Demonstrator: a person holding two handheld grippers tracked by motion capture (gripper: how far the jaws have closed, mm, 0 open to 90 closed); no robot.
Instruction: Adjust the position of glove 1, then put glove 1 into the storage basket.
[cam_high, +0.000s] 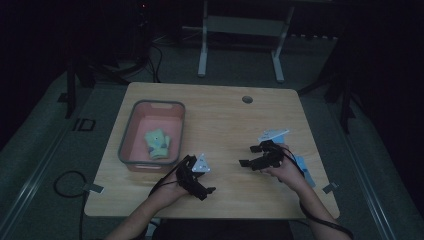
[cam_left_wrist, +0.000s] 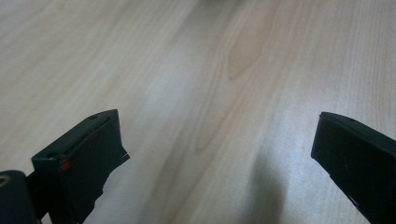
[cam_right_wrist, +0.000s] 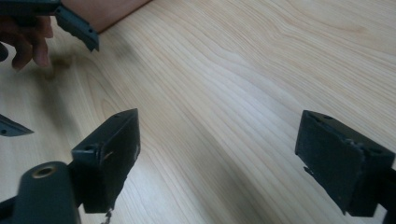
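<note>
Wooden table (cam_high: 220, 125), green toy (cam_high: 158, 143) in bin (cam_high: 131, 131), apart from fingers (cam_left_wrist: 88, 154)

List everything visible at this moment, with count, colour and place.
table: one, light wood, centre of the high view
bin: one, pink inside with grey rim, left part of the table
cloth item: one, pale green, crumpled inside the bin; exact kind unclear
grommet: one, grey, far right part of the table
desk frame: one, pale grey, on the floor beyond the table
left gripper: one, black, near edge beside the bin, jaws apart over bare wood
right gripper: one, black, right part of the table, jaws apart, holding nothing
</note>
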